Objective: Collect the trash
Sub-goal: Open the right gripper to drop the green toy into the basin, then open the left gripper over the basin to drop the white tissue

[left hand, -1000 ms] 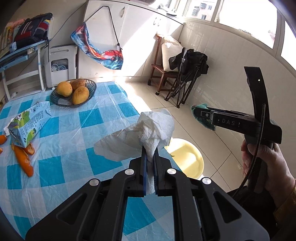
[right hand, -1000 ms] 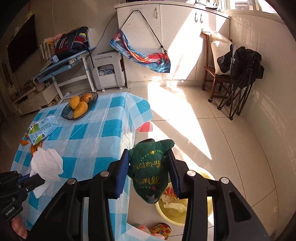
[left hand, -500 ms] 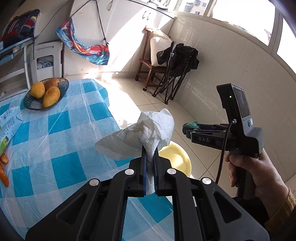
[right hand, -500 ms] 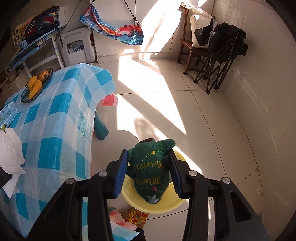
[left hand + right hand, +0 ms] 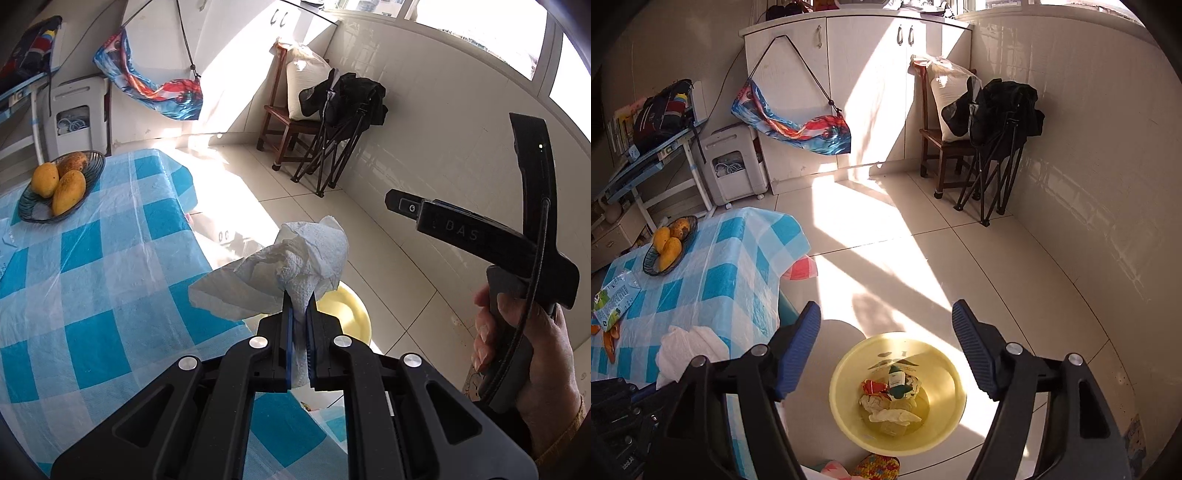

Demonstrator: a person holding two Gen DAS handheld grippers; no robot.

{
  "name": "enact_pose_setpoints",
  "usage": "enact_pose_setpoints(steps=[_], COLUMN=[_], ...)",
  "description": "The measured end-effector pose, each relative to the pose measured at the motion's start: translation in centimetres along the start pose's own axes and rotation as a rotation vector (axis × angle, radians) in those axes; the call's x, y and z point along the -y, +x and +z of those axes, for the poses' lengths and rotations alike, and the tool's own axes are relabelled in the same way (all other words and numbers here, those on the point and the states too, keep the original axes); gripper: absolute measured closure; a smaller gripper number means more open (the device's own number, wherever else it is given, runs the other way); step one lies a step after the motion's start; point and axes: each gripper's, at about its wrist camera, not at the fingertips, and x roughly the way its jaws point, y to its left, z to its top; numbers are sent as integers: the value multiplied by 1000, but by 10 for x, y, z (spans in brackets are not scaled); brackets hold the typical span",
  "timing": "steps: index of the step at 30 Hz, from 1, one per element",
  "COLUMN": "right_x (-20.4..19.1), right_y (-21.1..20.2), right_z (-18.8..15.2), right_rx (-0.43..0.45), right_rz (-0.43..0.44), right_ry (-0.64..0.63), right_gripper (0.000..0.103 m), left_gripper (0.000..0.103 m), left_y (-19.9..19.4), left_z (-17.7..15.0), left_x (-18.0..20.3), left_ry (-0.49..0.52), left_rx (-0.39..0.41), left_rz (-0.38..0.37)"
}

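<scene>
Crumpled paper towel (image 5: 295, 266) clenched in left gripper (image 5: 299, 317); right gripper (image 5: 886, 350) opening, empty, above yellow bin (image 5: 945, 417). Next: carry towel over bin, release.

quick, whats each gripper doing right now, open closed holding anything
left gripper: shut on the crumpled paper towel.
right gripper: jaws opening, nothing between them, above the yellow bin.

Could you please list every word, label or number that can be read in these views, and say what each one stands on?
"DAS": on the side of the right tool, seen from the left wrist.
Carton on the table: printing too small to read.
Label on the green item in the yellow bin: too blurred to read.
Left tool: white lettering cut off, unreadable.
</scene>
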Motion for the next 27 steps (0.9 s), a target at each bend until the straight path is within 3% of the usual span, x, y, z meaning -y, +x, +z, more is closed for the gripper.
enact_pose_setpoints(steps=[6, 10, 11, 13, 16, 19, 22, 27], right_x=[-1, -3, -3, -5, -5, -5, -10, -25], right_y=[-59, -77, -77, -71, -65, -62, -62, -60], right_z=[10, 12, 13, 16, 18, 17, 15, 14], right_rx=[324, 450, 455, 442, 431, 422, 413, 387], right_rz=[55, 48, 47, 50, 52, 53, 58, 80], right_ry=[46, 55, 56, 55, 54, 51, 43, -3], right_gripper=[21, 15, 15, 14, 13, 12, 11, 10], left_gripper=[96, 92, 88, 60, 39, 25, 21, 17], left_y=[32, 65, 74, 83, 82, 72, 56, 8], left_z=[15, 26, 28, 31, 34, 34, 26, 8], left_x=[13, 35, 40, 49, 56, 50, 32, -19], left_ry=[-7, 0, 1, 7, 15, 26, 24, -62], left_rx=[-44, -124, -146, -153, -128, -96, -77, -21], left_rz=[-49, -130, -143, -125, -86, -4, 116, 242])
